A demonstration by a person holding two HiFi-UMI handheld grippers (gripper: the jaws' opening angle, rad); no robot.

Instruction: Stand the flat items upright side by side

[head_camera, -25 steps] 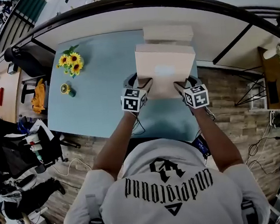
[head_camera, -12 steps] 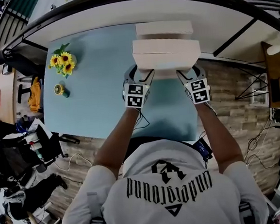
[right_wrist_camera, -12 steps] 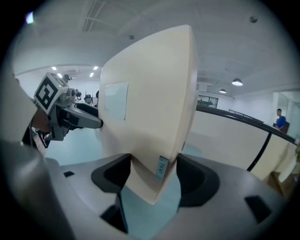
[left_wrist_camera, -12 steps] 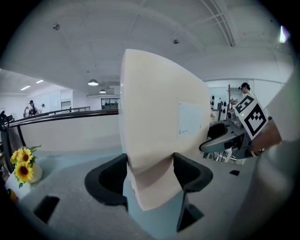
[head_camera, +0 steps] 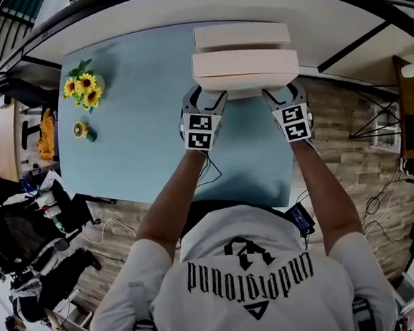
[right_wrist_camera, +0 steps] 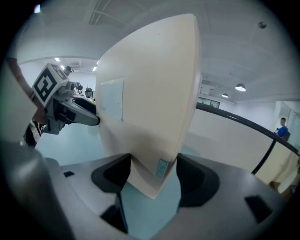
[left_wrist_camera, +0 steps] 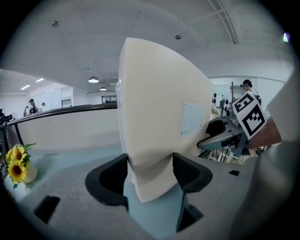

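Two flat beige boxes sit at the upper centre of the head view. The nearer box [head_camera: 245,70] is upright on edge and you hold it at both ends, with your left tool [left_wrist_camera: 150,176] clamped on its lower left corner and your right tool [right_wrist_camera: 152,178] clamped on its lower right corner. Just behind it and parallel, the second box [head_camera: 241,35] stands upright at the far edge of the pale blue desk [head_camera: 139,131]. Sunflowers [head_camera: 83,89] sit at the desk's upper left, well apart from both boxes.
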